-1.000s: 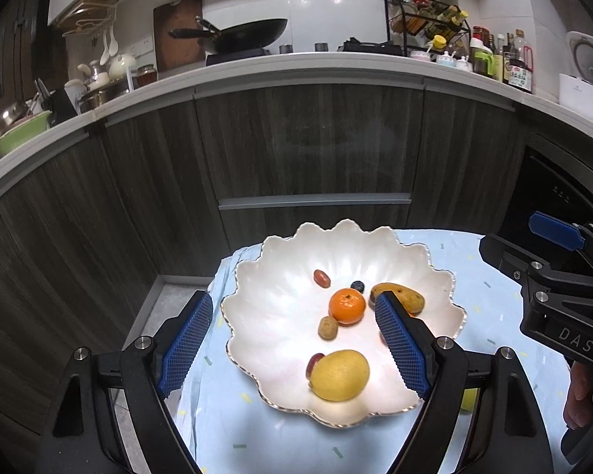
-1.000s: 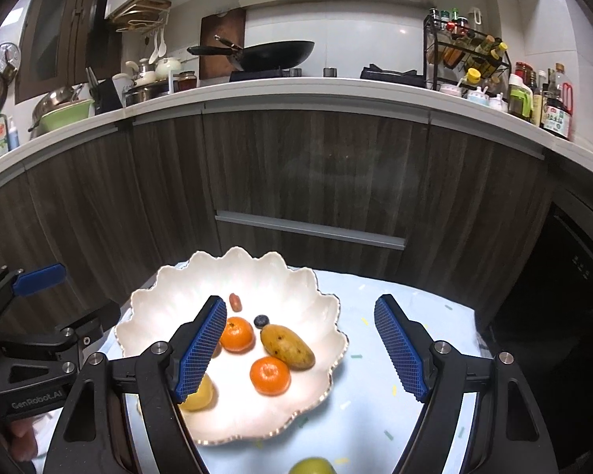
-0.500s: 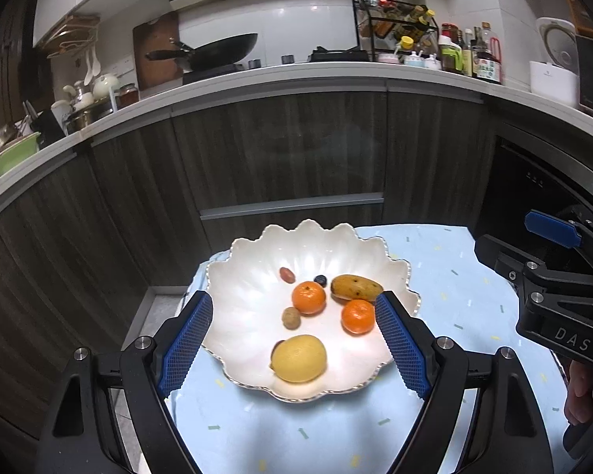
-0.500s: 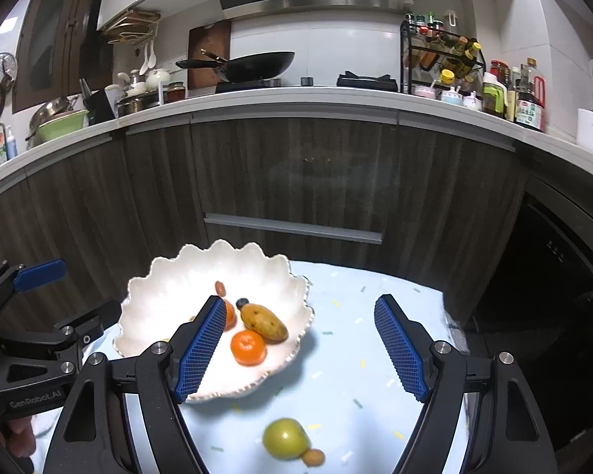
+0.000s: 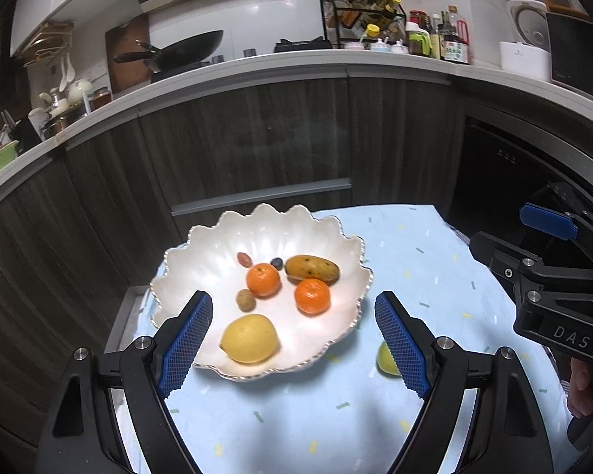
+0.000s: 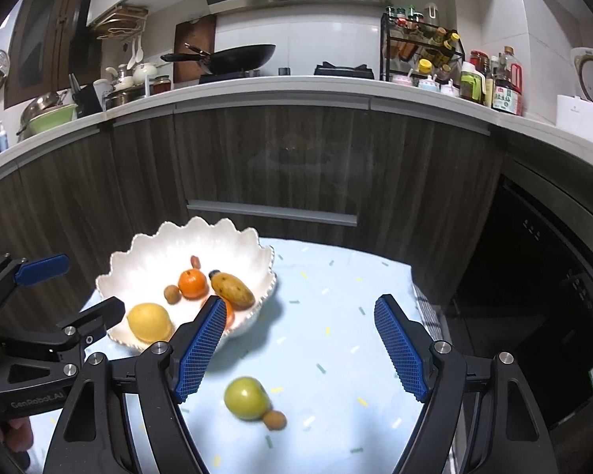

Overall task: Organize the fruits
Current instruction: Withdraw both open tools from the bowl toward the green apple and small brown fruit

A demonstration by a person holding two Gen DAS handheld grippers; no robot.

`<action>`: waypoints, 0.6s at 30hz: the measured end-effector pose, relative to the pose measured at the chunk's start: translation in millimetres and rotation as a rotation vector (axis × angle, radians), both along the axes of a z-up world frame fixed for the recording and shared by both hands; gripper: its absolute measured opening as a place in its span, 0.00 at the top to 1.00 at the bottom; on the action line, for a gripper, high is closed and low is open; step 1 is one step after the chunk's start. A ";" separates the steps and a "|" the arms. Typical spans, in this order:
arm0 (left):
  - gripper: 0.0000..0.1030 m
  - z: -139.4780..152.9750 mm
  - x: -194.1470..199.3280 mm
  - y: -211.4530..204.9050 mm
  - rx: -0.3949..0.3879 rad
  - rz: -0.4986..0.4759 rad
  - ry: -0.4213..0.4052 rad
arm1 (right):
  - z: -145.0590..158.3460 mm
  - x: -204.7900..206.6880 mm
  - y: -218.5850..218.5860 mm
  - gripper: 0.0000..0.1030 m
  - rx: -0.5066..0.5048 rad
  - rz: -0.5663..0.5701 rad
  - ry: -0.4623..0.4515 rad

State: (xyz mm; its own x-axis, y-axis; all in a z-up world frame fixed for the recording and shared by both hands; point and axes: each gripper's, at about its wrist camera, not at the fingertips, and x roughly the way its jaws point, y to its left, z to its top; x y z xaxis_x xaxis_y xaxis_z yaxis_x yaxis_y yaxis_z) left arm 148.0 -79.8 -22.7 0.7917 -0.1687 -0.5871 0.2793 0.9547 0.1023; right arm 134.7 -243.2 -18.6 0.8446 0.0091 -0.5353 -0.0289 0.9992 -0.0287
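Observation:
A white scalloped bowl [image 5: 201,252] [image 6: 146,252] stands on a light blue tablecloth. It holds a yellow lemon [image 5: 249,338] [image 6: 148,322], two oranges [image 5: 263,279] [image 5: 312,296], a spotted mango [image 5: 312,268] [image 6: 233,290], a small brown fruit [image 5: 245,300], a red one [image 5: 244,258] and a dark berry [image 5: 276,263]. A green apple [image 6: 246,397] [image 5: 386,359] and a small brown fruit [image 6: 274,420] lie on the cloth outside the bowl. My left gripper [image 5: 292,335] is open and empty above the bowl's near side. My right gripper [image 6: 298,349] is open and empty above the cloth, behind the apple.
The tablecloth [image 6: 336,296] covers a small table whose far edge faces dark wood cabinets [image 5: 257,150]. A kitchen counter [image 6: 296,87] above them carries a wok, a spice rack and bottles. A dark oven front [image 6: 533,276] stands to the right.
Both grippers have pulled back and up from the bowl. The bowl looks smaller and further left in the right wrist view, and the apple and small brown fruit have come into view.

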 end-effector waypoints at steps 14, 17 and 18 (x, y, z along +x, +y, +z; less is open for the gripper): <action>0.18 -34.8 -15.8 -30.6 0.063 -0.102 0.035 | -36.1 -14.5 -13.8 0.24 -0.061 0.057 0.072; 0.18 -44.2 -17.7 -34.5 0.075 -0.129 0.047 | -46.2 -16.7 -14.1 0.25 -0.072 0.080 0.092; 0.18 -46.7 -18.6 -36.0 0.079 -0.138 0.049 | -49.7 -17.0 -14.2 0.25 -0.075 0.089 0.100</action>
